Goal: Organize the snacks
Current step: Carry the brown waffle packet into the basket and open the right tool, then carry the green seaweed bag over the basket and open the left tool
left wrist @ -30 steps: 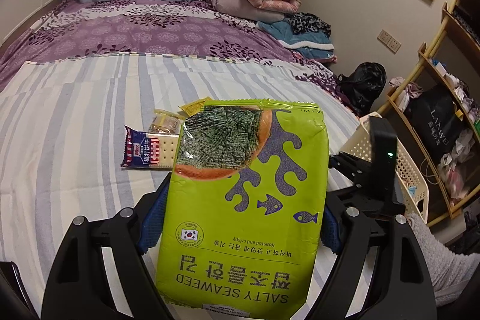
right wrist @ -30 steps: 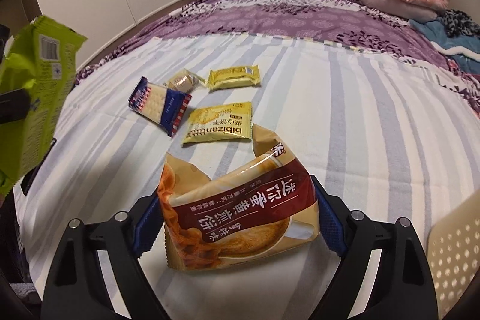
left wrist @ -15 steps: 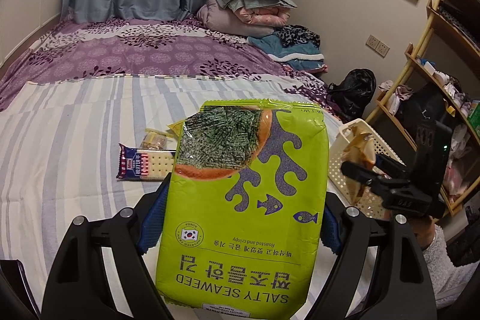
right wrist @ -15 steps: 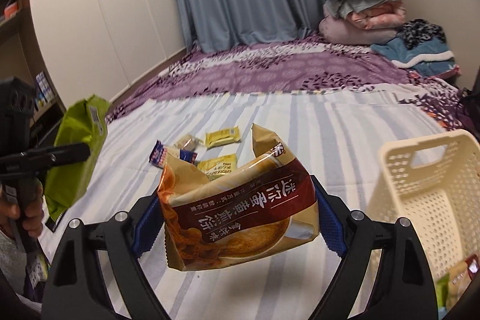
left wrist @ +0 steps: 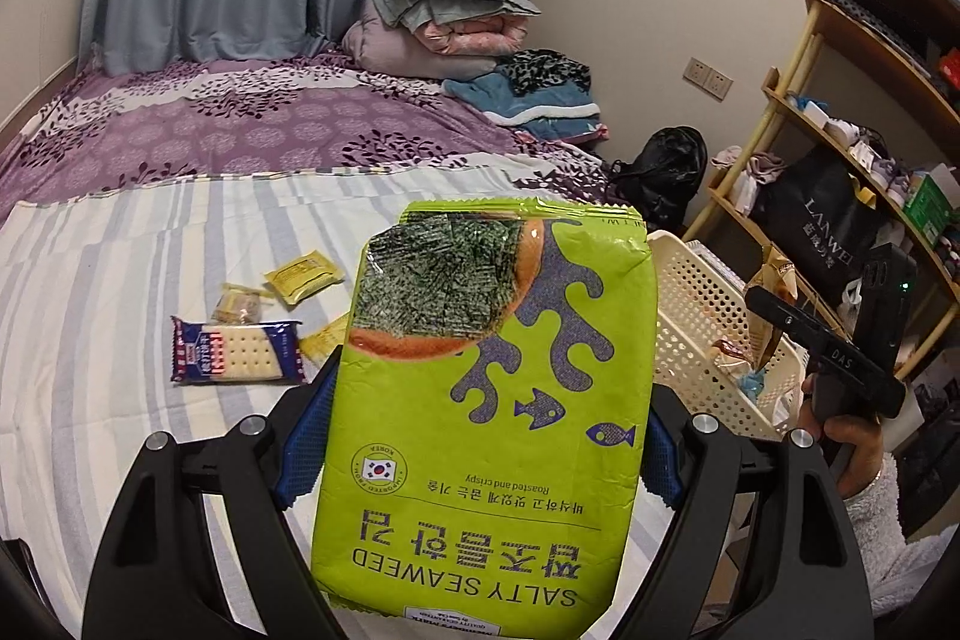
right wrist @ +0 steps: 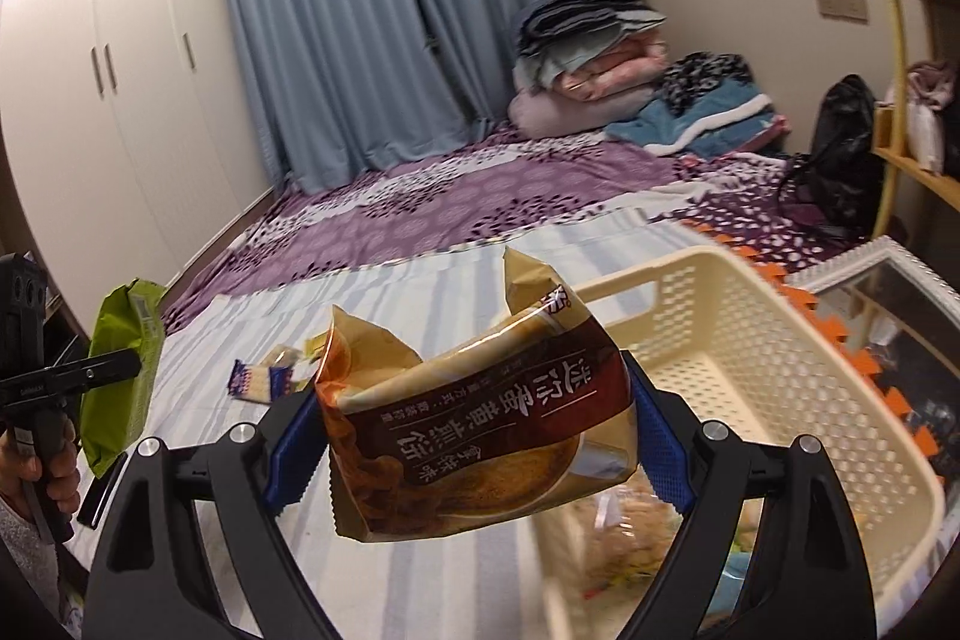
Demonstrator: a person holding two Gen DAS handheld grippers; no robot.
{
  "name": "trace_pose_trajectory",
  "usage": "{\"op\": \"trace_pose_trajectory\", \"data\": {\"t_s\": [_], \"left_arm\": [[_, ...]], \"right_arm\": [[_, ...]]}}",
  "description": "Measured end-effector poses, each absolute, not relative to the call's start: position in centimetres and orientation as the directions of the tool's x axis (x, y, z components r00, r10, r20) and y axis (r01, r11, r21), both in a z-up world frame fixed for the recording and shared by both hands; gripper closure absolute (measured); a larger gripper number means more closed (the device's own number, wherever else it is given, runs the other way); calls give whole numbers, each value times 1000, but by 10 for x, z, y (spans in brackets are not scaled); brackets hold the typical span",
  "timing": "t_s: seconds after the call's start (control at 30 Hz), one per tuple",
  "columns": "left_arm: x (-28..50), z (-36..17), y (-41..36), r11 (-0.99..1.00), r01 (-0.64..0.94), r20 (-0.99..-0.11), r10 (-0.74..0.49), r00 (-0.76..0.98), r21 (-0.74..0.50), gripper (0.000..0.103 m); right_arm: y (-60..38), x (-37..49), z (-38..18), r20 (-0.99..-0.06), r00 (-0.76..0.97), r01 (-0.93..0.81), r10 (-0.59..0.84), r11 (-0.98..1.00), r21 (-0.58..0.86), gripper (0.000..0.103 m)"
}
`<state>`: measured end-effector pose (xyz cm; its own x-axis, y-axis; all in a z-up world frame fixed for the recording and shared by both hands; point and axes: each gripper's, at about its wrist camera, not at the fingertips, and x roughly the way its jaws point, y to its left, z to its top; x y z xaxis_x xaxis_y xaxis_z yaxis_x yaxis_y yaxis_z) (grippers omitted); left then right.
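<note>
My left tongs (left wrist: 480, 436) hold a big green seaweed bag (left wrist: 486, 418). The blue pads (left wrist: 306, 436) press on both sides of the bag, so the tongs stand wide around it. The bag is up in the air over the striped bed (left wrist: 120, 244).

My right tongs (right wrist: 462, 448) hold a brown and gold cookie bag (right wrist: 474, 430). Its blue pads (right wrist: 657, 451) squeeze the bag from both sides too. This bag is crumpled at the top. It hangs in the air right by the near edge of the cream basket (right wrist: 780, 352). Part of the bag is over the basket and part is over the bed. I cannot tell more than that.

The basket has holes in its walls. It sits at the edge of the bed. Some snacks are already inside it, but they look blurry.

More snacks lie on the bed. There is a blue cracker pack (left wrist: 237, 355), a small clear candy pack (left wrist: 240, 304) just behind it, and a yellow packet (left wrist: 303, 274) near that one. Another yellow packet (left wrist: 324, 337) peeks out beside the green bag.

In the left view I see my right hand (left wrist: 846, 436) on the black handle near the basket. In the right view I see my left hand (right wrist: 51, 472) holding the other handle, with the green bag beside it.
</note>
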<state>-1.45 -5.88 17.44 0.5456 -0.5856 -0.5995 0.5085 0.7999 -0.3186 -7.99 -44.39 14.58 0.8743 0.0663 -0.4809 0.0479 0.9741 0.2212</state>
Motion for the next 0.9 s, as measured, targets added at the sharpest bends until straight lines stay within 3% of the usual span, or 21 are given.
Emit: {"op": "trace_pose_trajectory", "data": {"t_s": [0.43,0.57,0.9], "left_arm": [[-22,187,-103,763,577,-599,-616,512,-291,20],[-23,188,-118,748,599,-601,-627,496,-285,20],[-23,192,-166,699,662,-610,-657,444,-272,20]], "right_arm": [[-498,-112,127,-507,861,182,-29,950,254,16],[-509,-121,122,-503,862,231,-68,935,269,7],[-536,-137,119,-475,873,288,-110,902,321,7]]}}
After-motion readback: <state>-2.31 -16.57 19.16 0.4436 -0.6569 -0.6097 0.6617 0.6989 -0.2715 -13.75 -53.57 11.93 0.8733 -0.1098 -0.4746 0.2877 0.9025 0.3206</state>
